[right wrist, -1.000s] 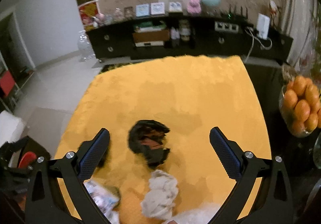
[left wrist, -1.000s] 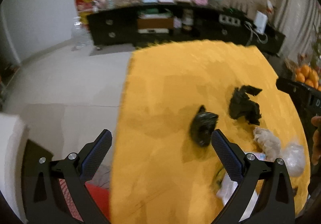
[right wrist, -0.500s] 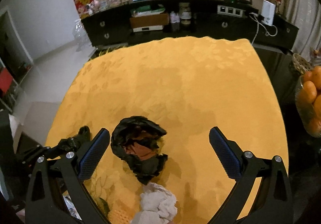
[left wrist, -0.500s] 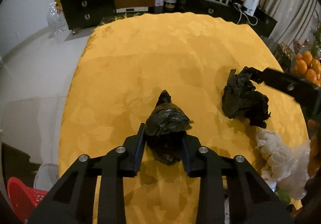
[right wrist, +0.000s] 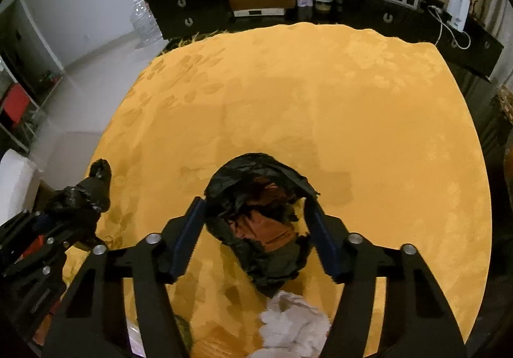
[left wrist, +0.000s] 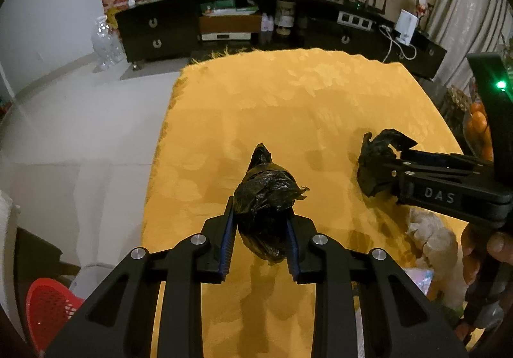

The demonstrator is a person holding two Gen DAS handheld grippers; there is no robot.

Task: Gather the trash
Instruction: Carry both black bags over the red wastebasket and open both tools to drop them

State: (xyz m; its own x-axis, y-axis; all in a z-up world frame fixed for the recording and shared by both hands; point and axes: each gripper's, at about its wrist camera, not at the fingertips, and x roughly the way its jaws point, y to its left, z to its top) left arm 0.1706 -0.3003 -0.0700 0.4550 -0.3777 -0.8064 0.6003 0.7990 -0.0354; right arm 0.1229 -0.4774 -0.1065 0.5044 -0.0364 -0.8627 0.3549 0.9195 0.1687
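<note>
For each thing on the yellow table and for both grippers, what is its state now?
Left gripper: fingers shut on the tied bag.
Tied bag: knotted, gripped.
Right gripper: fingers have just been closing, now against the torn bag.
Torn bag: crumpled, split open, brown inside, on the table.
Tissue: crumpled, loose on the table.

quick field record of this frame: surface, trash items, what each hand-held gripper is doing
surface: yellow tablecloth
left hand-held gripper: jaws just closed on a knotted black plastic bag
right hand-held gripper: jaws just closing around an open crumpled black bag, pads at its sides
loose trash: crumpled white tissue near the front edge
bin: red basket on the floor, lower left
</note>
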